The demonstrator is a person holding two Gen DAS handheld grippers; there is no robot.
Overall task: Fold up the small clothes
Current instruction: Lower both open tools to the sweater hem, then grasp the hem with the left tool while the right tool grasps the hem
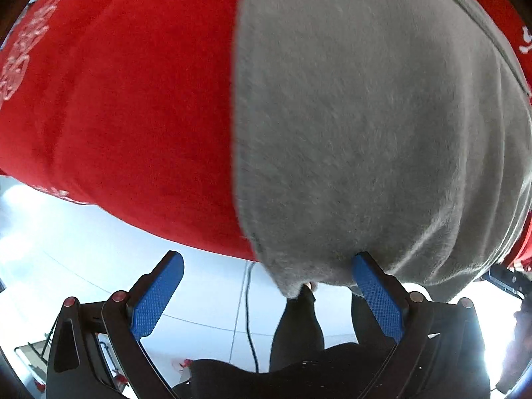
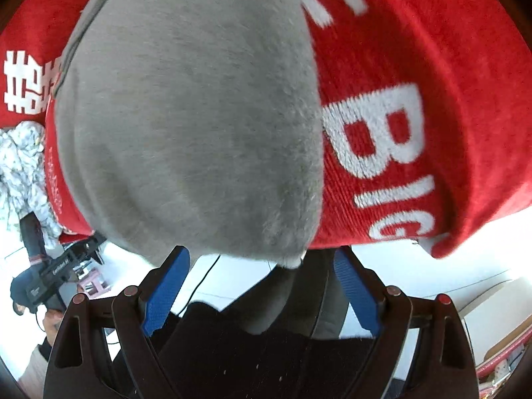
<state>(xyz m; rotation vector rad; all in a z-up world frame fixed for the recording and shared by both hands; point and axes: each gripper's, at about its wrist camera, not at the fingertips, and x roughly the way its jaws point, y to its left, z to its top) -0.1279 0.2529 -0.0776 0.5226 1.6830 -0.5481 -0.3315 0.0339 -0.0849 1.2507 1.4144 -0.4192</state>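
Observation:
A grey fleecy garment lies on a red cloth with white lettering. Its near corner hangs past the red cloth's edge, between the blue pads of my left gripper. That gripper is open and points down, with neither pad pressing the fabric. In the right wrist view the same grey garment fills the middle over the red cloth. Its near hem lies just above my right gripper, which is wide open, its fingers apart from the cloth.
A pale tiled floor with a black cable shows beyond the red cloth's edge. A person's dark trouser legs stand below. A white patterned cloth lies at the left. A cardboard box sits at the lower right.

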